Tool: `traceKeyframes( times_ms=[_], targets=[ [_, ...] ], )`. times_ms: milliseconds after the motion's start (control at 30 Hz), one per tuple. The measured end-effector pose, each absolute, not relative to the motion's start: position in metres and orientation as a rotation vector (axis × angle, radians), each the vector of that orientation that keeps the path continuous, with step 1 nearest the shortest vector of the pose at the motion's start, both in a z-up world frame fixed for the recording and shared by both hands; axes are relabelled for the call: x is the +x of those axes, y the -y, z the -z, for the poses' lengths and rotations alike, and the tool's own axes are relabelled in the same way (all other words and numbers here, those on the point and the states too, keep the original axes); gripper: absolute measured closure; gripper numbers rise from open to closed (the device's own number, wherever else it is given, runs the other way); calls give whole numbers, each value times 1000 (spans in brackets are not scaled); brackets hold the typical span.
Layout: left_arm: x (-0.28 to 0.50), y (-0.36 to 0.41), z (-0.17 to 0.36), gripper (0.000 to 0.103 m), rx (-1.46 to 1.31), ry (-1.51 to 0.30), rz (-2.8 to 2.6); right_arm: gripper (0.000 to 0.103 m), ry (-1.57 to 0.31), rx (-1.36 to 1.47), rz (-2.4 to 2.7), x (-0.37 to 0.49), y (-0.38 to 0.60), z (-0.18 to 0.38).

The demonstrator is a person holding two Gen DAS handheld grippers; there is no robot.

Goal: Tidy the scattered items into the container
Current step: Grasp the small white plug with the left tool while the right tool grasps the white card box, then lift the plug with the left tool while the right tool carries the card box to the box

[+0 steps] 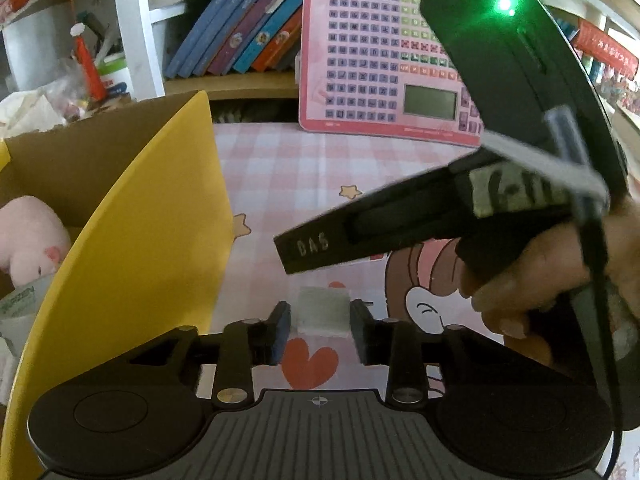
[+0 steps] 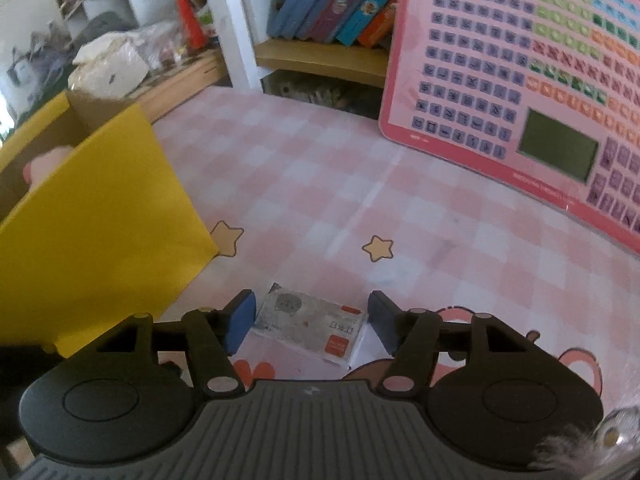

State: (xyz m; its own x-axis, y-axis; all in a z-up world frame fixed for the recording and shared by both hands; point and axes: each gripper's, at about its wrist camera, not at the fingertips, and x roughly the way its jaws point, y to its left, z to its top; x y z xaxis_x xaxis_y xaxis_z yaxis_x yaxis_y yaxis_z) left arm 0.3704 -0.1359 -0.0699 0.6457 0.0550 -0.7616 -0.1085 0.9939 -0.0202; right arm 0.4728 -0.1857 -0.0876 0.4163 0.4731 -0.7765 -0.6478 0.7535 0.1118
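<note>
A: State the left gripper [image 1: 320, 326] condition.

B: Its jaws stand partly spread. A small white square pad [image 1: 323, 312] sits between the fingertips. Whether the blue pads press on it cannot be told; narrow gaps seem to show on both sides.

A: And the right gripper [image 2: 311, 322]?

B: Its jaws are spread wider. A flat printed packet [image 2: 310, 328] lies on the tablecloth [image 2: 320, 184] between the fingertips, tilted, with clear gaps on both sides. Nothing is held.

A: Locate the container.

B: The yellow cardboard box [image 1: 132, 220] stands left of both grippers, near them. Its flap rises between the jaws and the box interior.

A: What does each view add?

B: The left view alone shows the right tool from outside, gripped by the person's hand [image 1: 532, 280], and a pink plush toy [image 1: 28, 240] inside the box. The right view alone shows the packet. Farther off, both show a pink keyboard toy [image 2: 520, 80] leaning against a shelf of books [image 1: 248, 20].
</note>
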Motion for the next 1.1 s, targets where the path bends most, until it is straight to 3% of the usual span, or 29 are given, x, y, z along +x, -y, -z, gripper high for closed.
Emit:
traceKeyframes(
  times_ms=[167,300,500,633,733,800,867,933,1100],
  targets=[
    [372,135,72,50,-71,-876,-96,43,-873,-213,-702,468,201,89],
    [374,139,72,36,-59,-863,-76,44,-874,-175,-636,471,231,87],
    [383,144,74,36,-43,-869,-93,43,-881,-134,-540,471,280,84],
    [388,143,79,37,-69,-878,-115,29,-879,-142,-498,461,295,87],
    [387,143,83,41,-67,-873,-119,29,-862,-168,-472,453,295,89],
    [386,146,83,60,-40,-864,-114,29,-851,-169,-450,450,292,91],
    [387,145,83,62,-43,-861,-104,34,-839,-177,-420,448,289,93],
    [387,143,82,62,-57,-861,-99,49,-817,-185,-422,445,285,95],
    [377,142,73,62,-99,-840,-70,51,-827,-176,-433,443,285,98]
  ],
)
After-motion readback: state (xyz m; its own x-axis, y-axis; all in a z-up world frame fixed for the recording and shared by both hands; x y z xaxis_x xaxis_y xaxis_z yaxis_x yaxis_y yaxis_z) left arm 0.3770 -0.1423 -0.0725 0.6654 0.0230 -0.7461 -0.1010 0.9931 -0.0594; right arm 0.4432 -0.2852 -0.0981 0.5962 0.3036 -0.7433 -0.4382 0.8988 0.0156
